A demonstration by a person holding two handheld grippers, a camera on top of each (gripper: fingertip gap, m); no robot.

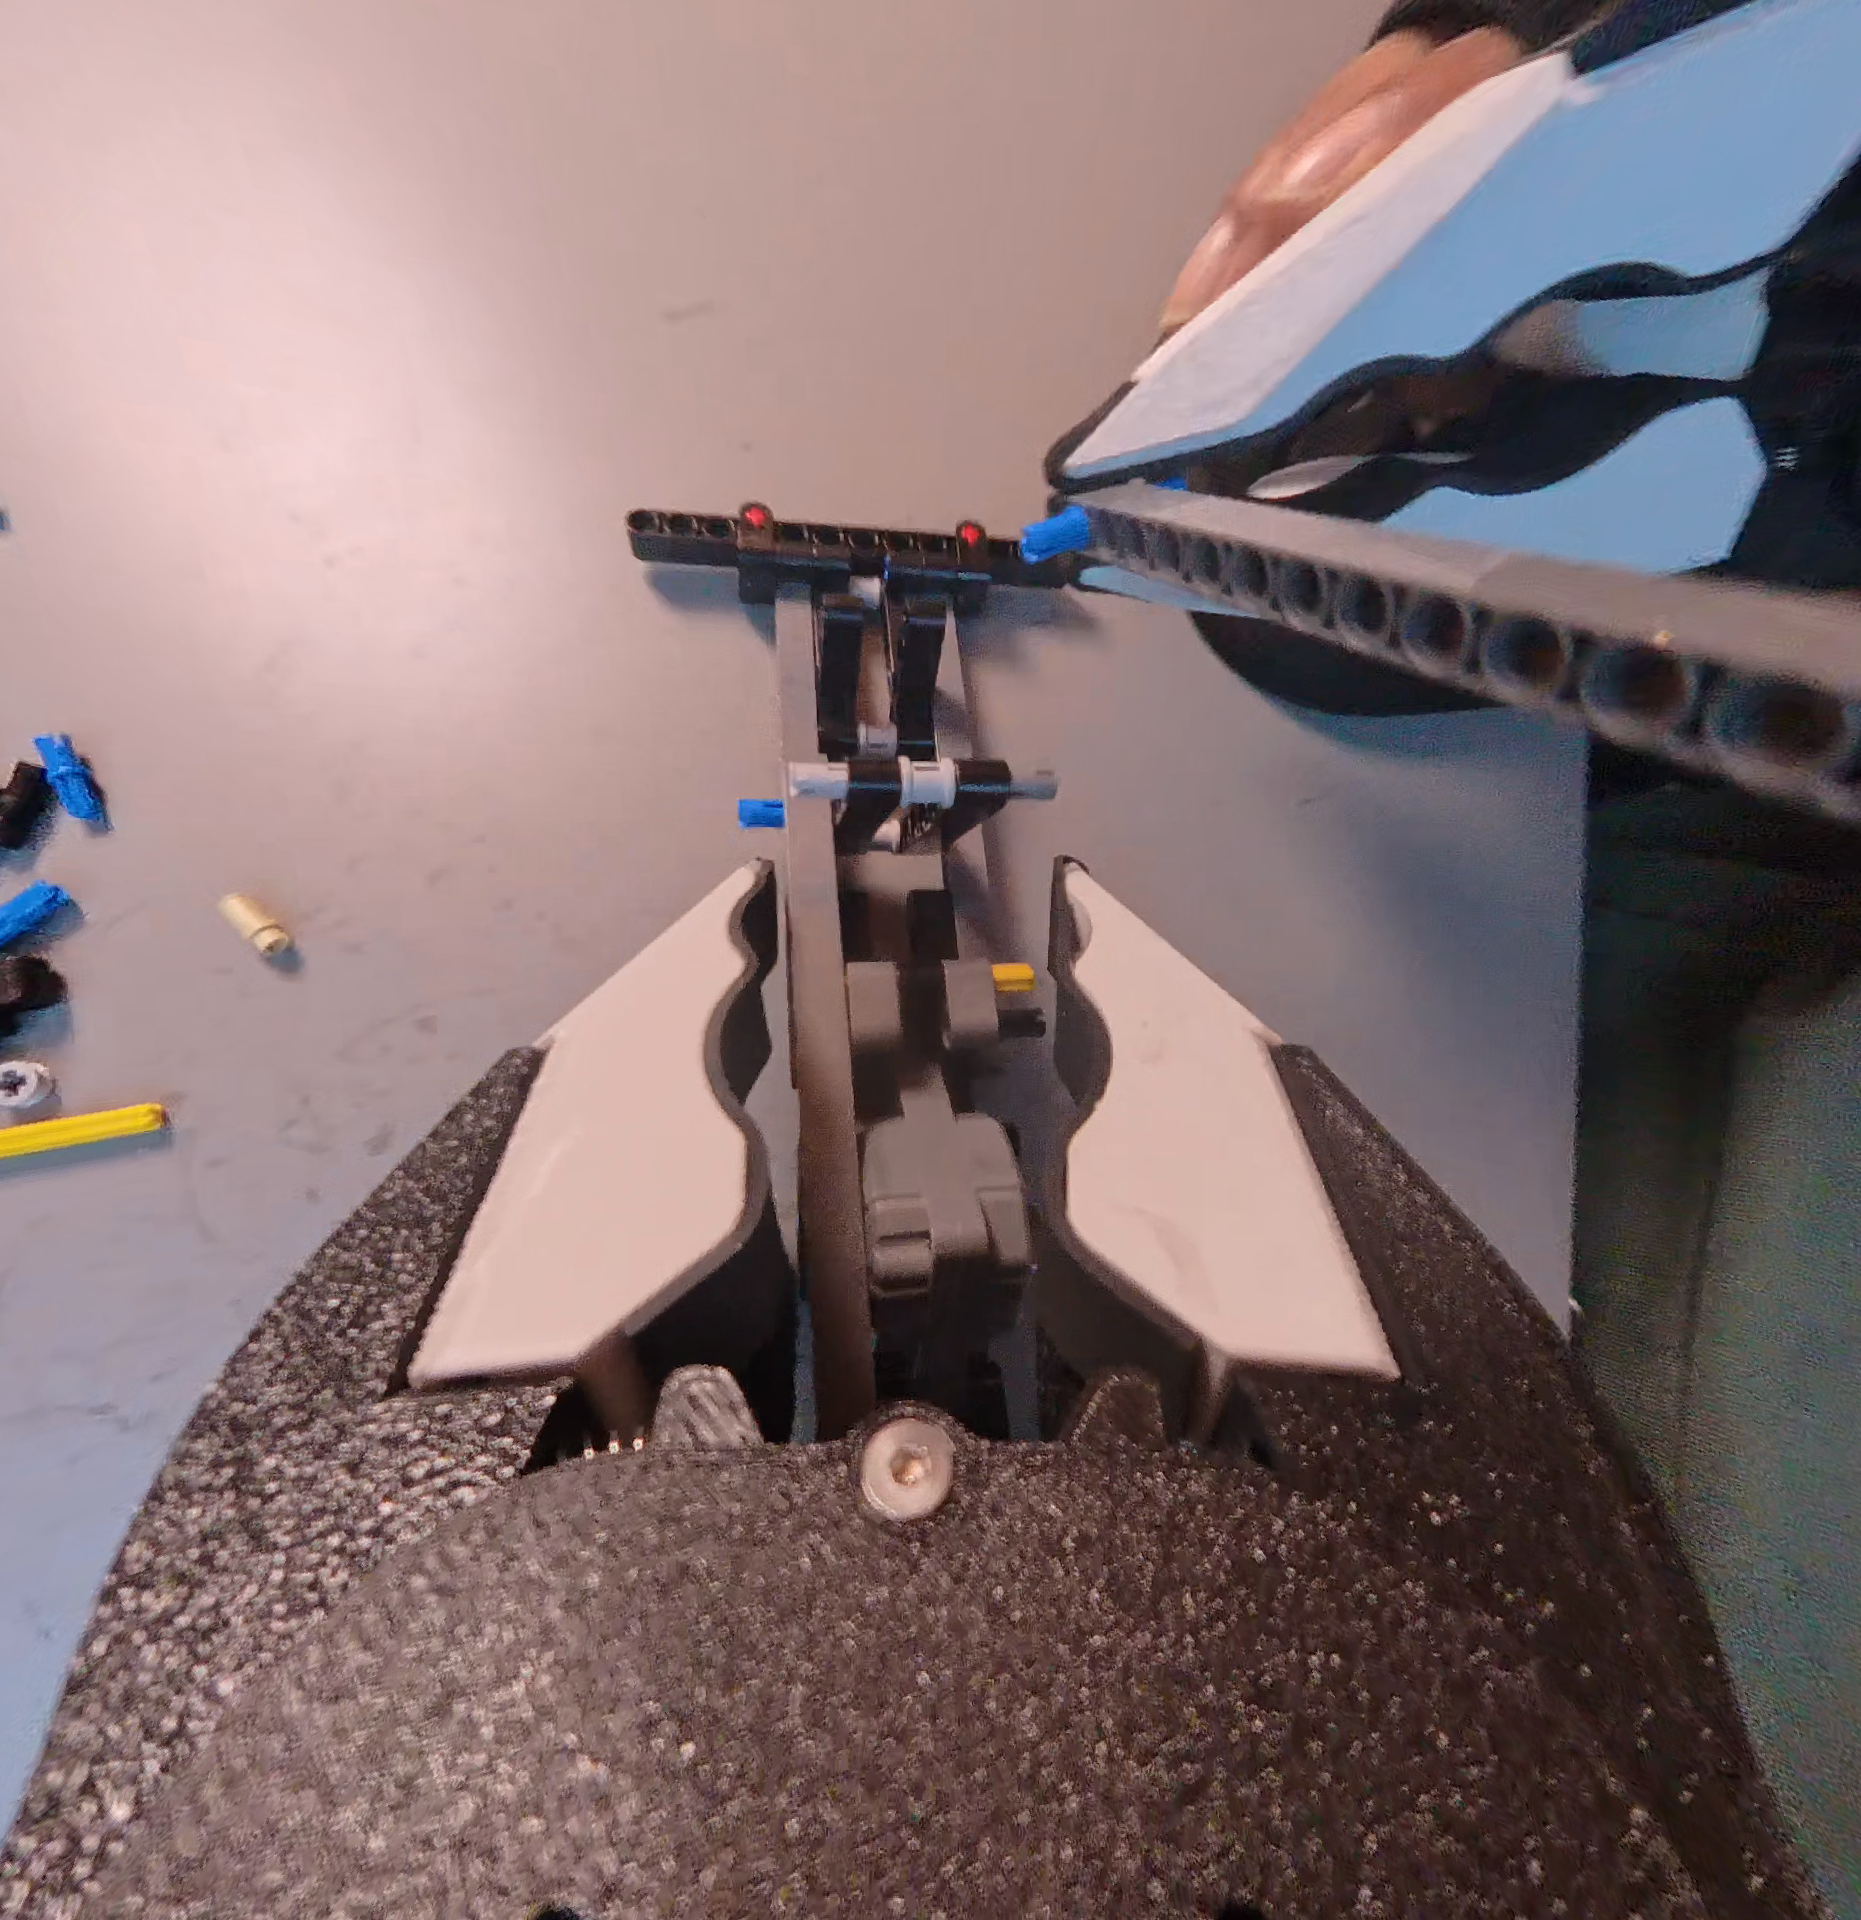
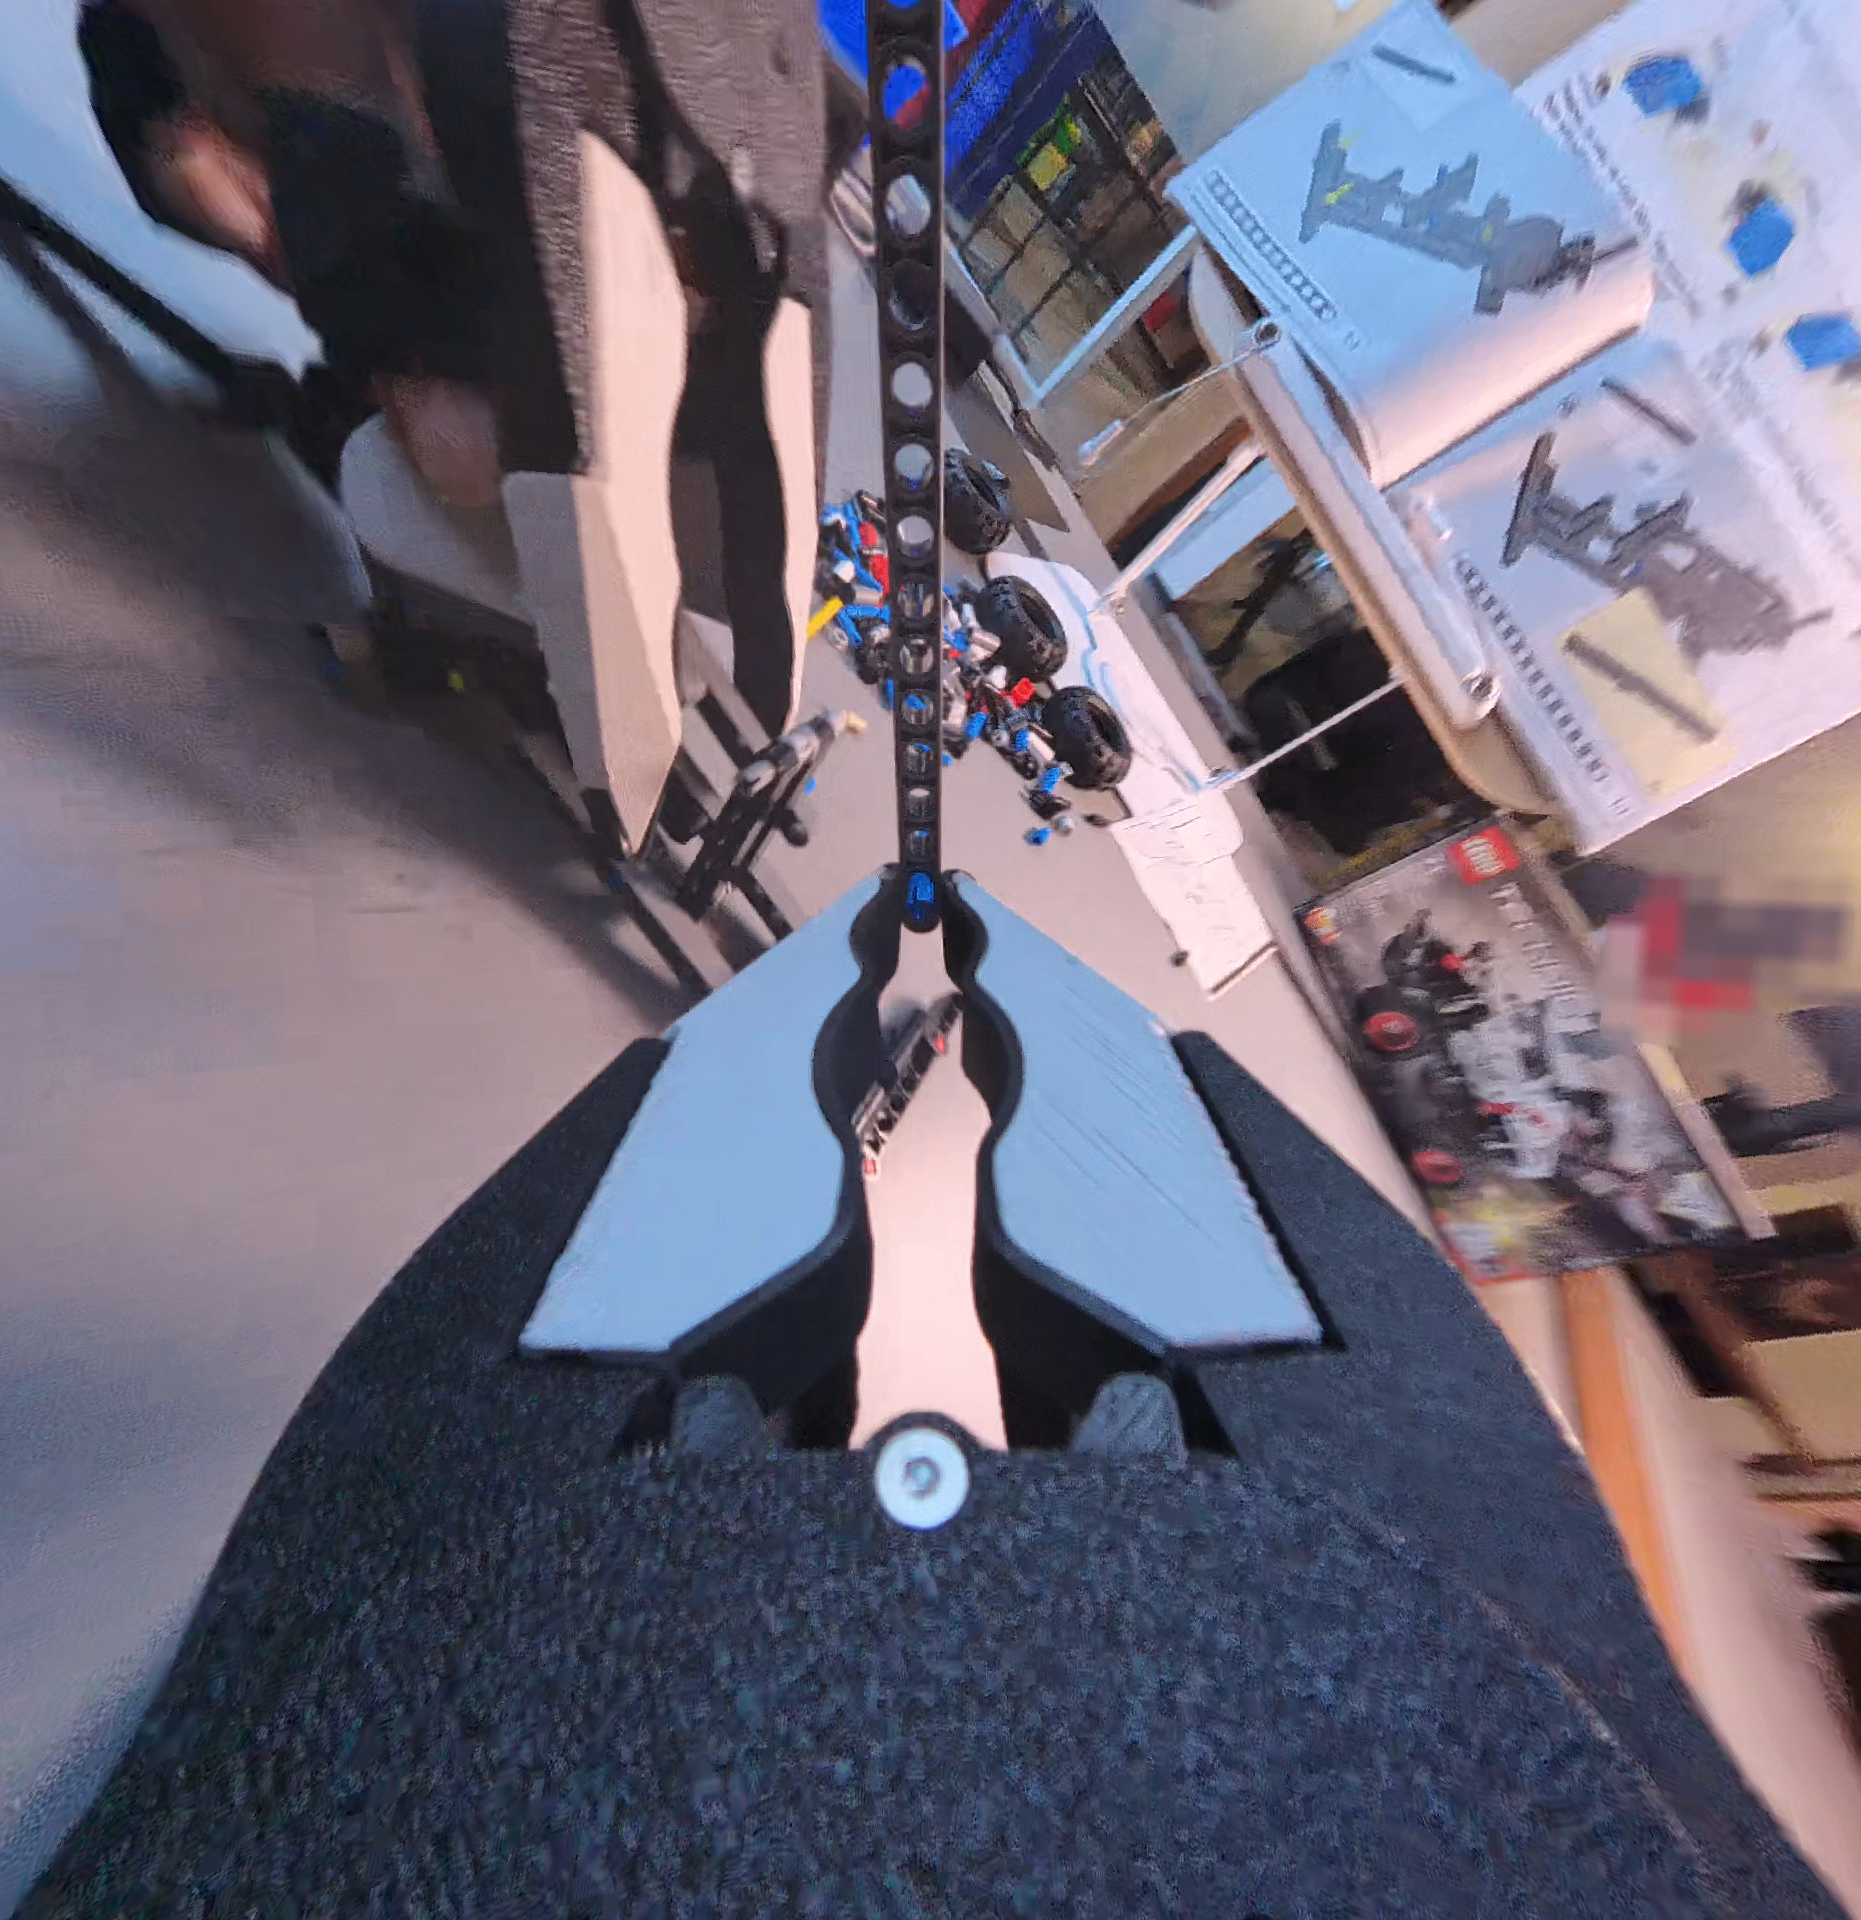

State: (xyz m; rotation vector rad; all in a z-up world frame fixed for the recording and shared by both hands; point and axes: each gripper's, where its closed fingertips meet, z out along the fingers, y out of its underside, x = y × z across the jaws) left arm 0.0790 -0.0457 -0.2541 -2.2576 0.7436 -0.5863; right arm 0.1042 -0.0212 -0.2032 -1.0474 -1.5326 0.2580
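1. The grey tabletop (image 1: pixel 386 312) carries everything; its right edge shows in the left wrist view, with dark floor beyond it.
2. The left tongs (image 1: pixel 910 883) are partly open around a black frame (image 1: pixel 884 727) of toy beams, whose long side beam lies between the fingers; whether the pads press on it cannot be told.
3. The right tongs (image 2: pixel 921 894) are closed on the near end of a long black beam (image 2: pixel 913 416) with a row of holes. In the left wrist view its tip, with a blue pin (image 1: pixel 1051 538), meets the right end of the frame's cross beam.
4. An open booklet (image 2: pixel 1591 468) stands on a stand near the tabletop's far edge.
5. Loose parts (image 1: pixel 32 894) lie toward the left edge: blue pins, black connectors, a yellow axle (image 1: pixel 74 1130) and a tan pin (image 1: pixel 256 923).
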